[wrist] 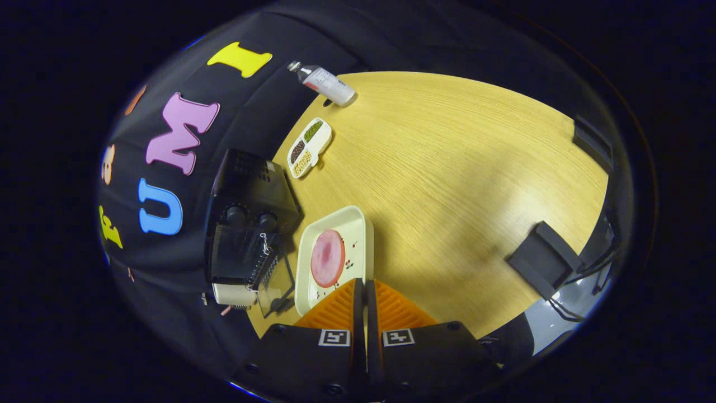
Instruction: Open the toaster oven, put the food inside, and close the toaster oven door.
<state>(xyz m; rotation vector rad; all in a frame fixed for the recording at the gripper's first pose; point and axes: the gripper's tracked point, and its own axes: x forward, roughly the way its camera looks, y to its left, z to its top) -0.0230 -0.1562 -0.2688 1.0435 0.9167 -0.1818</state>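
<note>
The gripper [361,291] is closed on nothing, fingers pressed together above the pale wood-grain counter [447,179]. Just ahead of them lies the round pink slice of ham [328,258] on a cream rectangular tray [358,224], set handily beside the black boxy toaster oven [249,224], whose glass door [275,282] already hangs open, ready for loading

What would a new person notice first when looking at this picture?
Probably the round pink slice of food on the white tray, just ahead of the gripper, whose fingers are shut with nothing between them. Beside the tray stands the black toaster oven, its glass door already open.
</note>
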